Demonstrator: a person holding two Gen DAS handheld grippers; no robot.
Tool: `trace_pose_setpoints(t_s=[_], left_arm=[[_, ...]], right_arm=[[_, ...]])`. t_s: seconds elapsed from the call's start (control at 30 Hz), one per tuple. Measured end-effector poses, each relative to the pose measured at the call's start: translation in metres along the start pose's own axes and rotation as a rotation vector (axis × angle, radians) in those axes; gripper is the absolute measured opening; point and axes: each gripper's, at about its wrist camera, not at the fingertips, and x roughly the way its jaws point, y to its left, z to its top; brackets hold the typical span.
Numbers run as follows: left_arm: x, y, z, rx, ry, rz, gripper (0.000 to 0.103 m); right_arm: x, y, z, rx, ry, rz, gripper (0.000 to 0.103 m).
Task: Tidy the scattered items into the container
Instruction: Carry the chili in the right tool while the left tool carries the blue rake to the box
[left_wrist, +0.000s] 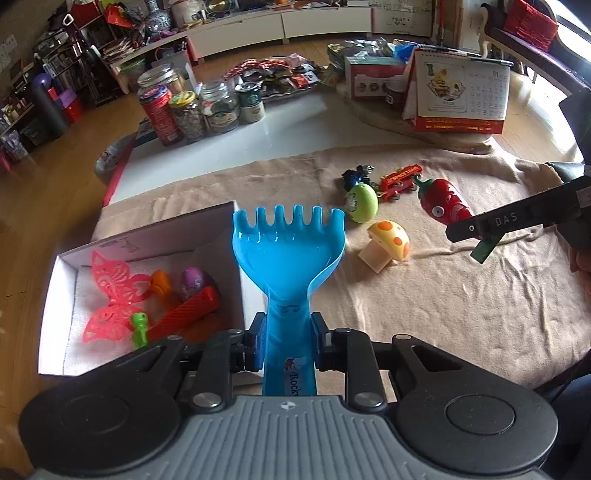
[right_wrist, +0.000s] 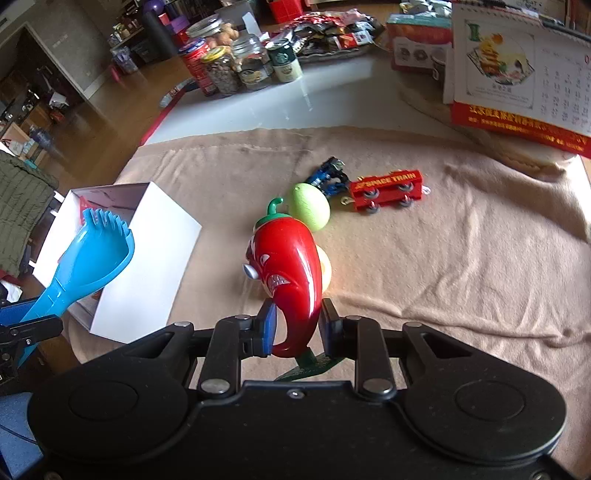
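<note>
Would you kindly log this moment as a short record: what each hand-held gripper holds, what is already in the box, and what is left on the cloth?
left hand-held gripper: shut on blue toy rake by its handle, beside the box
right hand-held gripper: shut on red chili toy, above the cloth
white box: pink butterfly, purple egg, red handle, small orange and green pieces
beige cloth: green egg, yellow mushroom, red train car, blue-black toy

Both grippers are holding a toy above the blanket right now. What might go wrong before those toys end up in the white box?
The right gripper pinches the red chili toy only at its narrow, glossy tail, so it might swing or slip. The long blue rake, held in the left gripper, could catch the white box wall or fit awkwardly among the toys already inside.
</note>
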Motion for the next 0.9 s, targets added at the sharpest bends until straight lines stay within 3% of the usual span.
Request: trace_pose_setpoints(t_s=[0.5, 0.9], left_arm=[[-0.044, 0.12, -0.009, -0.097, -0.009, 0.144, 0.024], [-0.026, 0.191, -0.008, -0.167, 0.048, 0.182, 0.024]], right_arm=[[-0.009, 0.159, 0.058, -0.247, -0.022, 0.115, 0.026], [0.025, 0.245, 0.073, -0.377, 0.045, 0.129, 0.026]])
